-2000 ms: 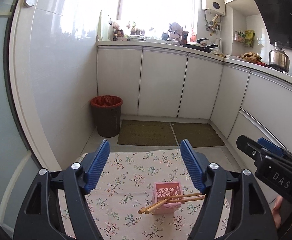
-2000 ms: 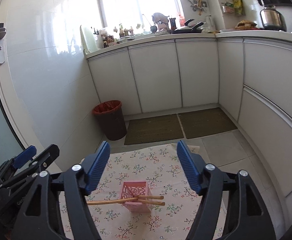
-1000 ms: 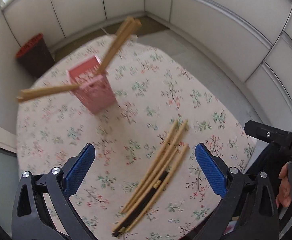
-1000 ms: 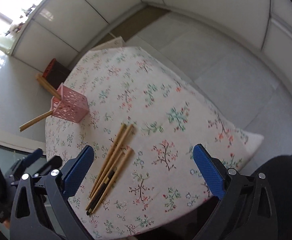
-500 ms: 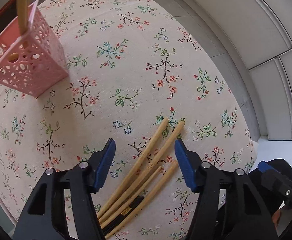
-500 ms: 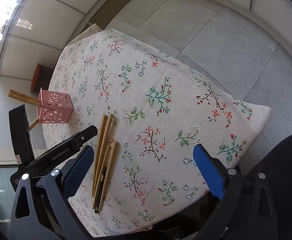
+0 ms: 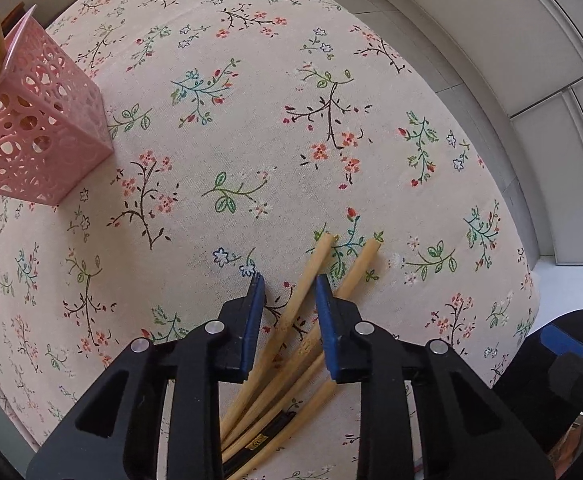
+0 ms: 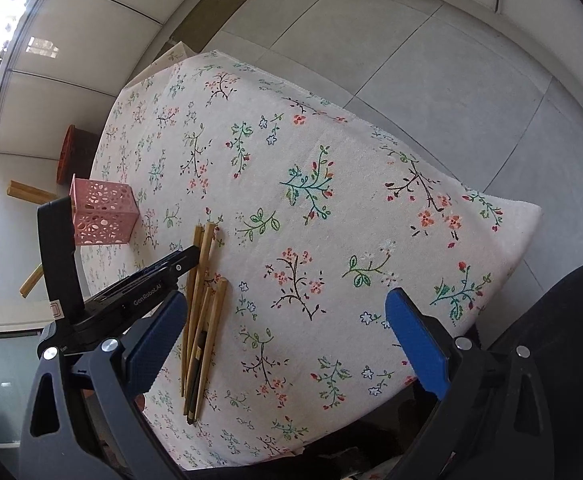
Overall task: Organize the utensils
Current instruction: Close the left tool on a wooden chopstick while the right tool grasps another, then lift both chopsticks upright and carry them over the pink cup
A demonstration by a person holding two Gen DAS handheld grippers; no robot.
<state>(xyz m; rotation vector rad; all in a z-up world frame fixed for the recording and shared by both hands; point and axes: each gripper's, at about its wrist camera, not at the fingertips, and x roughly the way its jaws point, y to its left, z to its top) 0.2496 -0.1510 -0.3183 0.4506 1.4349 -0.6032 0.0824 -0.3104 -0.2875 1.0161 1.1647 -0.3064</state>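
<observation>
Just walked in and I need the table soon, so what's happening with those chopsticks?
A person is sorting chopsticks into the pink holder, which already has a few. The left hand-held gripper is down over the loose chopsticks on the floral tablecloth, jaws narrowed around one stick but not yet shut. The right hand-held gripper hangs open above the table.

Floral-clothed table (image 8: pixel 371 208) bears pink basket (image 8: pixel 103 220) and chopsticks (image 8: pixel 203 304).

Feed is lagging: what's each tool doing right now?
Left tool: partly closed around one chopstick, not yet clamped.
Right tool: wide open, empty, above the tablecloth.
</observation>
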